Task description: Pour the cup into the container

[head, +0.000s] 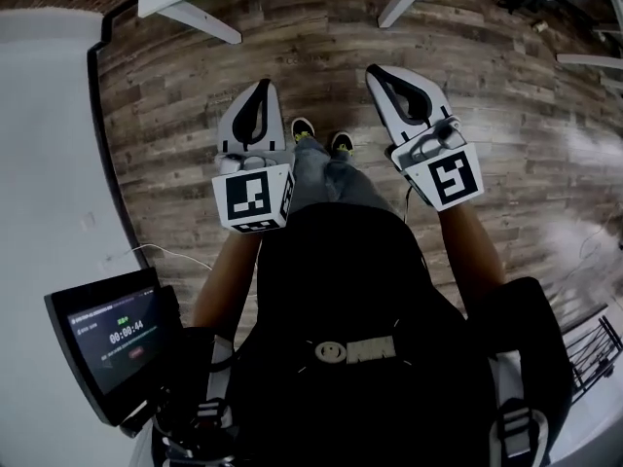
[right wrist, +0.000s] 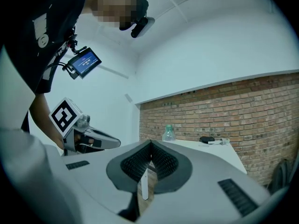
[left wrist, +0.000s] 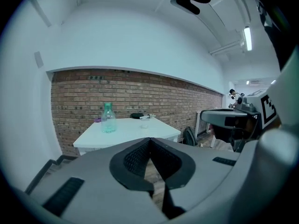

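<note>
Head view first: both grippers are out in front of the person, held over the wooden floor [head: 506, 134], and neither carries anything. The left gripper [head: 261, 88] sits left of centre with its jaws pressed together and nothing between them. The right gripper [head: 378, 72] is just across from it at upper right, its jaws also pressed together on nothing. Each has its marker cube [head: 255, 197] facing the camera. Between them, further down, the tips of the person's shoes [head: 303, 128] peek out. At lower left a dark screen [head: 109, 343] glows with small print too fine to read.

In the left gripper view, the ribbed pads [left wrist: 135, 158] meet in a tight seam at the tip of the left gripper [left wrist: 149, 139]. Well beyond it, in the middle of the frame, a white table [left wrist: 124, 135] stands against a brick wall [left wrist: 79, 97]. On it is a green-tinted clear bottle [left wrist: 108, 118], upright at the left. What looks like a small clear cup [left wrist: 144, 123] stands apart from it to the right. A dark object [left wrist: 137, 115] lies behind the cup; I can't tell what it is.

The right gripper view agrees: the right gripper [right wrist: 150, 143] is closed tip to tip, with the bottle [right wrist: 168, 133] just above its tips on the far table.
</note>
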The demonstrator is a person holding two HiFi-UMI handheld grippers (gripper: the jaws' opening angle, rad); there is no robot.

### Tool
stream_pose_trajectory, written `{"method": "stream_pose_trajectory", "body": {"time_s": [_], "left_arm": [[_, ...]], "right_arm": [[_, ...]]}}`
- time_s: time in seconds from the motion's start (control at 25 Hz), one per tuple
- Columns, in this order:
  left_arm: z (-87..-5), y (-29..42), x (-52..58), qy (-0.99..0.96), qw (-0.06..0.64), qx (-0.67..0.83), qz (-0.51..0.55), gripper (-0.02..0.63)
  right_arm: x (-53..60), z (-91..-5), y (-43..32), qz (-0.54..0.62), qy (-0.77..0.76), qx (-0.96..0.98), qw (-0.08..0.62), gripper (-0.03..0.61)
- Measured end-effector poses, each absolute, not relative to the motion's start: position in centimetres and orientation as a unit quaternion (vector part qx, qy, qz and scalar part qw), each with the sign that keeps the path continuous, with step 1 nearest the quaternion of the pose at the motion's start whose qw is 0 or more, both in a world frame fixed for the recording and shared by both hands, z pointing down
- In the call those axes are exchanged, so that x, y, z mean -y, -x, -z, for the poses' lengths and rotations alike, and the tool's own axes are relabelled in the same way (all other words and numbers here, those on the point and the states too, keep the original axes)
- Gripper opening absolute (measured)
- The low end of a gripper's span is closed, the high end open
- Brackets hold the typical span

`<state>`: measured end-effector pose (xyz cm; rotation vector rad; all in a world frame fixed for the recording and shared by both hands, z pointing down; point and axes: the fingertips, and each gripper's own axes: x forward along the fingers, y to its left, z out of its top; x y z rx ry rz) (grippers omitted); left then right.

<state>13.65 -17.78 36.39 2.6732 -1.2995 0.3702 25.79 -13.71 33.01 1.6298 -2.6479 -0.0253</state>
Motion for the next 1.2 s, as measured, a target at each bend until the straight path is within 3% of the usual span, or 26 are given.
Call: {"method": "stream_pose_trajectory", "body": {"time_s": [0.48, 1.2], "left_arm": [[-37.6, -12.8, 16.4, -0.89, 0.085, 0.425, -0.143, 0.002], [-36.8, -2.2, -8.1, -0.9, 0.066, 0.418, -0.1, 0.002]], "right_arm": [[11.4, -34.7, -24.5, -0.031, -0.529, 0.848, 0.013, 0.005], [-14.1, -33.4, -13.4, 0.006, -0.543, 0.839, 0.031, 0.006]]}}
